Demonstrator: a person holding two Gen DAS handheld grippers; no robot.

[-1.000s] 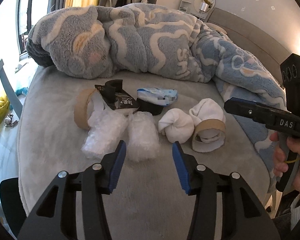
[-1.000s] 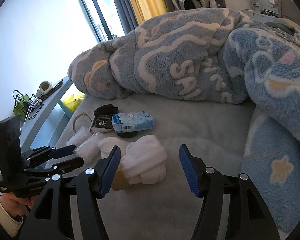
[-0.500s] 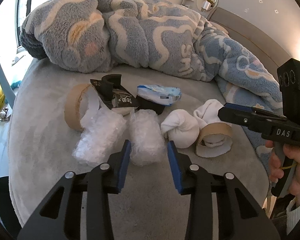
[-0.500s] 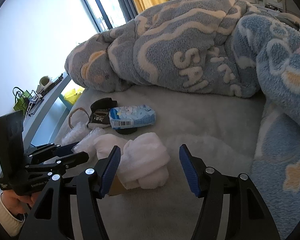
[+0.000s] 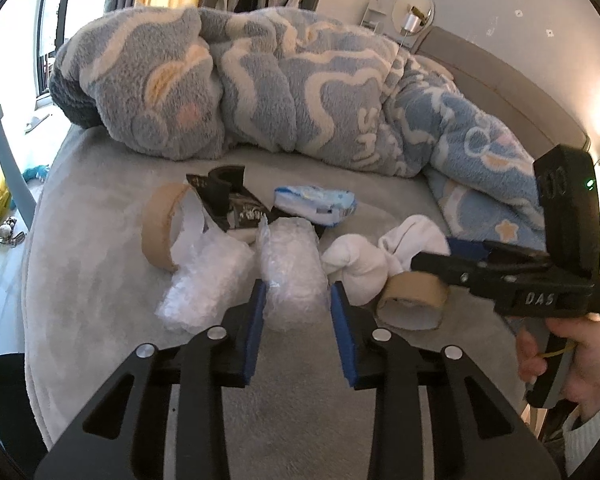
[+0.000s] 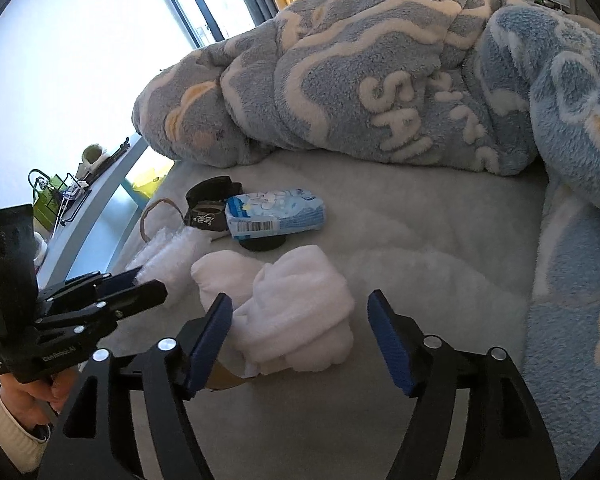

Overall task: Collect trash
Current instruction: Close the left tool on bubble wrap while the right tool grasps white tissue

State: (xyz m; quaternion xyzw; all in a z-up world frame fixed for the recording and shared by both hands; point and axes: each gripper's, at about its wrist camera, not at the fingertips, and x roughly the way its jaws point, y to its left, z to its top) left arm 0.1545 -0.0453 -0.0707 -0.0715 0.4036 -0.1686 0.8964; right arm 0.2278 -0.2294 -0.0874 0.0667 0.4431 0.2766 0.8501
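**Clerk:** Bedroom, grey bed cover (image 5: 112,200), patterned fleece blanket (image 5: 260,80) heaped along the far side. Stock on the cover, nothing yet removed as far as I can see: two bubble-wrap wads, two cardboard tape rings, a black wrapper (image 5: 236,204), a blue-and-white tissue pack (image 6: 276,216), two balled white cloths.

**Checker:** Status of the tongs?

**Clerk:** Left gripper (image 5: 296,300): jaws closing, the nearer bubble-wrap wad (image 5: 290,276) between the blue pads; they look to be at its sides, though I cannot tell whether they press it yet. Right gripper (image 6: 300,312): jaws opening wide, empty, set over the larger white cloth bundle (image 6: 300,304), which lies on the cover atop a tape ring (image 5: 412,296).

**Checker:** Other items?

**Clerk:** Second bubble-wrap wad (image 5: 208,280) just left of the first. Other tape ring (image 5: 160,228) upright behind it. Smaller cloth ball (image 5: 356,268) between wad and bundle.

**Checker:** Progress?

**Clerk:** Early, by my reckoning. First pick only beginning; every listed piece remains on the bed. No bin visible in either view.
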